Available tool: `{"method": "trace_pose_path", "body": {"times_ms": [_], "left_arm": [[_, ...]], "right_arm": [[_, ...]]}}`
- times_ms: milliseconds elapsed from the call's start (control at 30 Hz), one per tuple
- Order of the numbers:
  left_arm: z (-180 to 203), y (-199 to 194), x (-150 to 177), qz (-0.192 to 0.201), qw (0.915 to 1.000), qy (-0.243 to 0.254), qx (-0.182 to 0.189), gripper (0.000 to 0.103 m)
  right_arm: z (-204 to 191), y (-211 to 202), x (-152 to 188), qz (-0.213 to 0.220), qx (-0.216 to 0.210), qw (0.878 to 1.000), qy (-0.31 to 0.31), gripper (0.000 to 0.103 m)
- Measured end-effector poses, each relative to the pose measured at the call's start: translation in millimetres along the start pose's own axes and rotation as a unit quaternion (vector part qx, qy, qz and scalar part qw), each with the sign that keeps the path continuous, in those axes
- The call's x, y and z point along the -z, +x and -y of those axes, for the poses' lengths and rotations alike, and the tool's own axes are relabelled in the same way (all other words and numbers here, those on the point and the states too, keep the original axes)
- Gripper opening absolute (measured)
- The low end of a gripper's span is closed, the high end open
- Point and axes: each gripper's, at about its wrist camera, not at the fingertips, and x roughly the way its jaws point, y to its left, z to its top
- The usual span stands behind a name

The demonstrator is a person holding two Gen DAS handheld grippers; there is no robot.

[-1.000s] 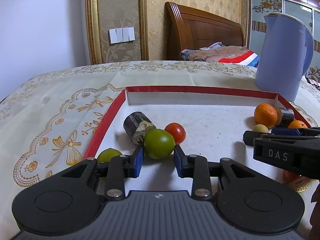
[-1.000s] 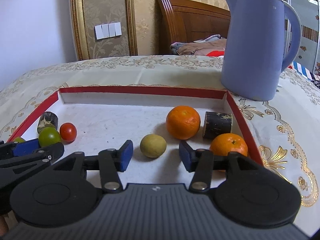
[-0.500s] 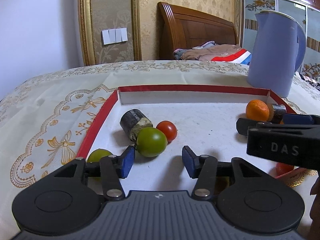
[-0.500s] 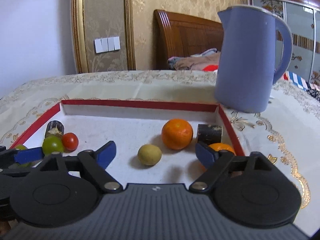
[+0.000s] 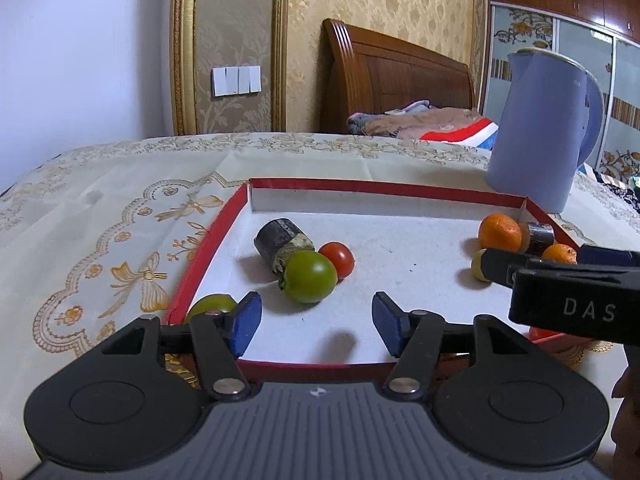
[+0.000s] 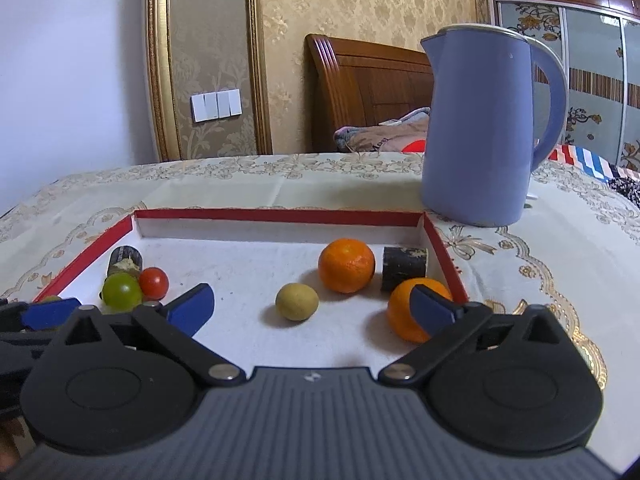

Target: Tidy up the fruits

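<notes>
**Tools released over fruit tray**

Tools: my left tool point(image 5: 317, 326) and right tool point(image 6: 312, 306) have just been opening; both spread, nothing between them.

Fruits: green tomato point(image 5: 310, 276) and red tomato point(image 5: 338, 260) left, oranges point(image 6: 346, 265) right, all loose in the red-edged tray point(image 5: 384, 189).

Risk: I judge a nudge sends round fruit rolling.

Surface: embroidered cloth point(image 5: 120, 220), blue kettle point(image 6: 480, 128); bed behind.

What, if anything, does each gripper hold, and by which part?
Nothing. The left gripper and right gripper have just been opening; no fruit sits between either's jaws.
</notes>
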Motion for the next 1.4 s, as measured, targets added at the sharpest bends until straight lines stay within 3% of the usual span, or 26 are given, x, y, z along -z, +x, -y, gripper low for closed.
{"method": "trace_pose_path", "body": {"times_ms": [233, 333, 433, 467, 700, 967, 1400], "left_arm": [[-5.9, -19.5, 5.3, 0.01, 0.9997, -0.017, 0.016, 0.06], [2.8, -29.6, 10.5, 0.025, 0.9996, 0.014, 0.0, 0.061], [5.8, -37.7, 13.0, 0.038, 0.999, 0.023, -0.004, 0.076], [4.4, -39.6, 13.3, 0.04, 0.999, 0.018, -0.003, 0.076], [-7.7, -46.0, 16.7, 0.028, 0.9995, -0.008, -0.012, 0.076], [-13.7, -50.2, 30.0, -0.027, 0.9995, -0.017, -0.007, 0.076], [-8.0, -54.3, 34.3, -0.019, 0.9996, -0.001, -0.019, 0.076]], "right_arm": [[12.3, -20.5, 11.3, -0.015, -0.031, 0.999, 0.033, 0.103], [14.5, -30.9, 16.3, -0.009, -0.036, 0.999, 0.035, 0.103], [13.8, -36.9, 18.2, -0.001, -0.029, 0.999, 0.031, 0.103], [13.6, -37.2, 18.4, -0.002, -0.03, 0.999, 0.032, 0.103], [14.5, -45.2, 22.6, -0.003, -0.024, 0.999, 0.031, 0.103], [14.5, -60.8, 35.5, -0.021, -0.04, 0.998, 0.031, 0.103], [13.2, -63.1, 35.5, -0.019, -0.038, 0.999, 0.035, 0.103]]}}
